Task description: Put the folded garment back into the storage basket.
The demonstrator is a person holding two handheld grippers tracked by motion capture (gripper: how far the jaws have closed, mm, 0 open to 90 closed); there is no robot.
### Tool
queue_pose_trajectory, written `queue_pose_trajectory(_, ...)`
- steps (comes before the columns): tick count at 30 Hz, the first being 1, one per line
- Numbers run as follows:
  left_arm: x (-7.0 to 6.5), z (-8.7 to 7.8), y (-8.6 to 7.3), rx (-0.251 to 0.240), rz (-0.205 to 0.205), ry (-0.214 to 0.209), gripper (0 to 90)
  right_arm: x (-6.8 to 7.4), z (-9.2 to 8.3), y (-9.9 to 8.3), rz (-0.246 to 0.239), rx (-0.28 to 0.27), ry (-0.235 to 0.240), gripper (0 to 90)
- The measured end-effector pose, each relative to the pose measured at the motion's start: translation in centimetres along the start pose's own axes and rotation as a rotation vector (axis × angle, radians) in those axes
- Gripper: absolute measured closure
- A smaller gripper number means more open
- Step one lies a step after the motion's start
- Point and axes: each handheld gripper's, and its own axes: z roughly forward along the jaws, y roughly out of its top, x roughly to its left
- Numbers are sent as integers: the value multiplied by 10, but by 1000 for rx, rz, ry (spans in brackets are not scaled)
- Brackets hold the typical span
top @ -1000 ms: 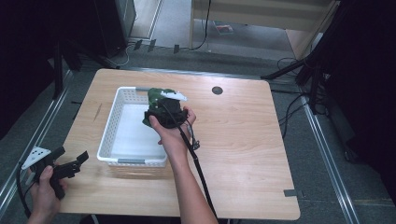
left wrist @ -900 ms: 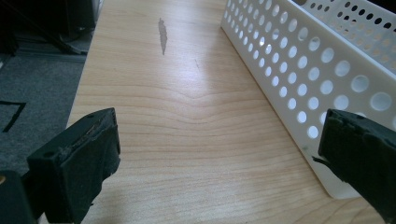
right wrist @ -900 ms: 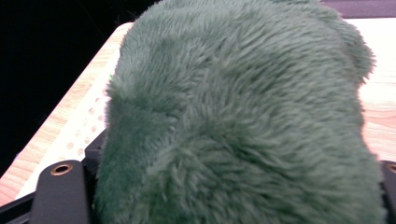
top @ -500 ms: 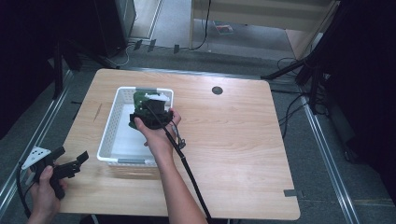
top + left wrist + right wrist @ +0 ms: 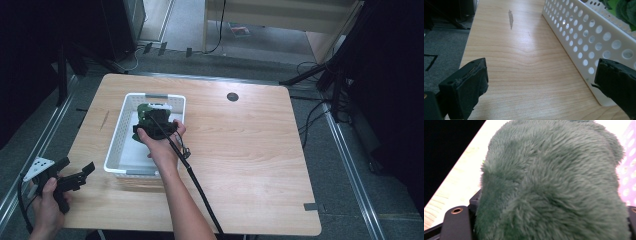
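The right gripper (image 5: 150,120) is clamped on a green plush toy (image 5: 549,185), held over the white basket (image 5: 116,150) at centre left of the high view; the toy is soft, light and compressible, not fragile; grip its bulk firmly. The left gripper (image 5: 541,82), lower left, stands wide open and empty above the surface (image 5: 524,62).

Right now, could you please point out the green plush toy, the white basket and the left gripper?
green plush toy (image 5: 554,185), right gripper view, furry body.
white basket (image 5: 116,145), high view, left rim.
left gripper (image 5: 82,172), high view, between open jaw tips.
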Motion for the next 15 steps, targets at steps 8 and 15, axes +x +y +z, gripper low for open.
queue_pose_trajectory(8,0,0,0,0,0,0,0,2,15,-3,-16,54,-15,224)
queue_pose_trajectory(15,0,0,0,1,0,1,0,5,21,-3,-39,100,-31,217)
